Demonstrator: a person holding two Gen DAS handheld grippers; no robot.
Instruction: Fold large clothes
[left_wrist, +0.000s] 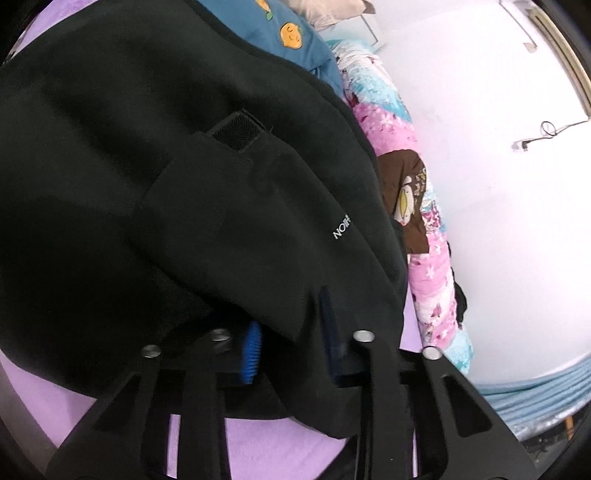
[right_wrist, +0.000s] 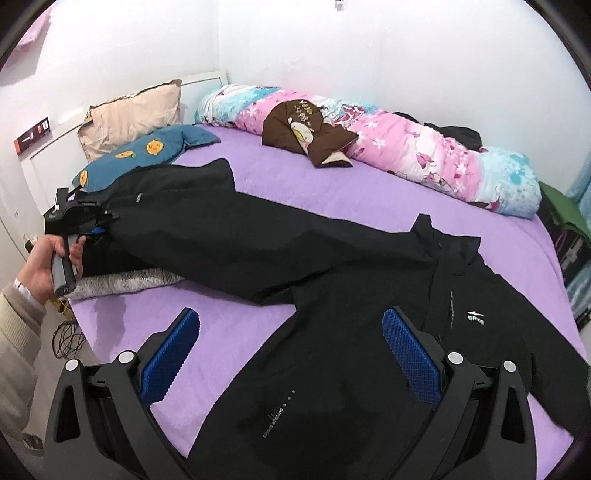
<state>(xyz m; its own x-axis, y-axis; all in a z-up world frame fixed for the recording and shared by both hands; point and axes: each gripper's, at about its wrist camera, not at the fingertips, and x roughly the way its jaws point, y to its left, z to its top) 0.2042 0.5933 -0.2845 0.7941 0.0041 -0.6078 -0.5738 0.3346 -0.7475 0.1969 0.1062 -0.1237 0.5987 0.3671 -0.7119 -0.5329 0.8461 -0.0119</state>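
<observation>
Blue ribbed pads of the right claw (right_wrist: 291, 354) are standing spread wide, nothing between them, hovering over the hem of the jacket (right_wrist: 332, 295). Beneath it all, the bed (right_wrist: 332, 192) is wearing a fuzzy purple sheet. On it the jacket, black and matte with small white lettering on the chest, is lying spread flat, its body nearest the right claw and its collar pointing away to the right. Its long sleeve (right_wrist: 221, 236) is stretching left across the sheet, cuff end reaching the left claw (left_wrist: 291, 339). That claw is pinching the sleeve's dark fabric between its pads, a hand (right_wrist: 55, 266) in a cream sleeve gripping its handle. A rolled quilt (right_wrist: 406, 147), pink and aqua with flowers, is lying along the far wall, a brown garment (right_wrist: 306, 136) draped on it. A teal pillow (right_wrist: 147, 155) and a beige one are sitting at the headboard.
</observation>
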